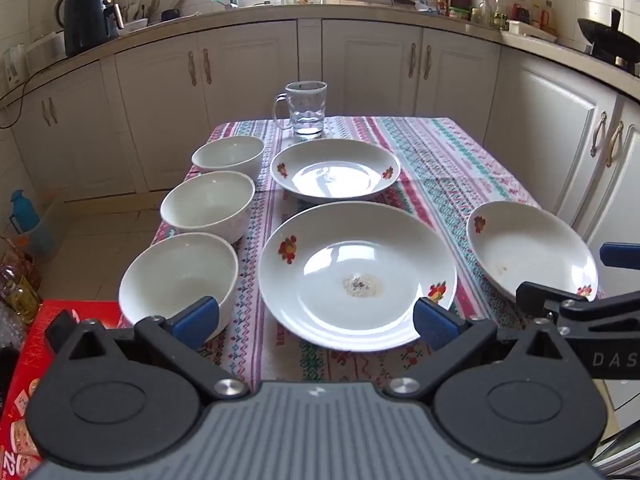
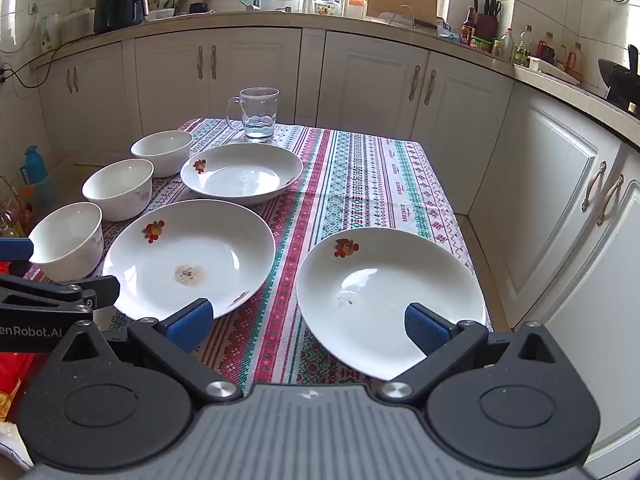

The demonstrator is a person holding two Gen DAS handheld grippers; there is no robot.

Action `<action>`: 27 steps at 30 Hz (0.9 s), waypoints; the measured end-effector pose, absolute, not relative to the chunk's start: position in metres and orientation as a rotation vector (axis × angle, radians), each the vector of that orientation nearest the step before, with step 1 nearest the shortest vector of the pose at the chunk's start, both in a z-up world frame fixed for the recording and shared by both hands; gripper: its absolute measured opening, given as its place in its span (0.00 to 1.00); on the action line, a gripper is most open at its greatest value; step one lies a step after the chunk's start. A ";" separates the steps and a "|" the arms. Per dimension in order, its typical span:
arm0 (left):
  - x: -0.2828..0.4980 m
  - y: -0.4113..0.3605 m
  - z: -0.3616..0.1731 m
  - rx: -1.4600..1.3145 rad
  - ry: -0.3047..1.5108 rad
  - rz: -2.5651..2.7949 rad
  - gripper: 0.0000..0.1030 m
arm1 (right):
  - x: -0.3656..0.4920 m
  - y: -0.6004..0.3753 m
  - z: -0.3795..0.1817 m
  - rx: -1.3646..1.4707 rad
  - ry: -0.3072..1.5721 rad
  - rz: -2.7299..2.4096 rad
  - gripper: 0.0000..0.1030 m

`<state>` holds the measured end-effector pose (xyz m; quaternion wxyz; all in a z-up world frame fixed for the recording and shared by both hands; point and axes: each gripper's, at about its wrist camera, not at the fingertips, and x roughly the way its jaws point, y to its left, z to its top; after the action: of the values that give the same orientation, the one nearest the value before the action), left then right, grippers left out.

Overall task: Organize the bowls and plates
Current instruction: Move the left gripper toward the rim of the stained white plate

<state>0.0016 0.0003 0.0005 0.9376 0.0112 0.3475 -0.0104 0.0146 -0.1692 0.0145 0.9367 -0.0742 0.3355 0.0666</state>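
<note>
The right claw [image 2: 307, 322] hangs wide open and empty over the near edge of the counter [image 2: 360, 168], and the right plate [image 2: 390, 300] lies straight ahead at about 1 o'clock, its near rim already under the right-hand finger. That is the relation the next move likely turns on: this plate sits alone, well apart from the others, and the right claw is plainly the nearer one to it. The plate is round, so it has no long axis; any point of the near rim would serve for a pinch.

The left claw [image 1: 316, 322] is also open and holds nothing. The near plate [image 1: 358, 274] lies dead ahead of it at 12 o'clock, between its fingers' lines, with the far plate [image 1: 335, 170] just behind. Three bowls [image 1: 180, 274] stand in a file at 10 to 11 o'clock, near one another but unstacked.

All the ware looks like glazed white ceramic, smooth and glossy, likely slippery under the blue ribbed pads [image 2: 188, 322]. The plates are shallow and broad with red flower prints on the rim; two carry a small dried crust in the well. The bowls are deep and steep-walled. A woven striped cloth covers the counter, and a clear glass mug [image 2: 256, 114] stands at the far edge.
</note>
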 end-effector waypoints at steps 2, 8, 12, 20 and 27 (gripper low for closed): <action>0.006 0.001 0.002 0.006 0.691 -0.045 0.99 | 0.016 -0.172 0.016 -0.159 0.675 0.143 1.00; 0.026 -0.001 0.005 0.035 0.639 -0.065 0.99 | 0.022 -0.197 0.021 -0.173 0.632 0.168 1.00; 0.040 -0.003 0.005 0.045 0.622 -0.120 0.99 | 0.028 -0.224 0.018 -0.182 0.629 0.170 1.00; 0.068 -0.012 0.006 -0.030 0.679 -0.249 0.99 | 0.033 -0.258 -0.018 -0.182 0.716 0.197 1.00; 0.090 -0.033 -0.004 0.018 0.717 -0.313 0.99 | 0.038 -0.267 -0.052 -0.160 0.780 0.238 1.00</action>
<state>0.0902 -0.0331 -0.0043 0.9244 0.0089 0.3495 -0.1525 0.0383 -0.2666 -0.0518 0.9149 -0.0777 0.3790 0.1155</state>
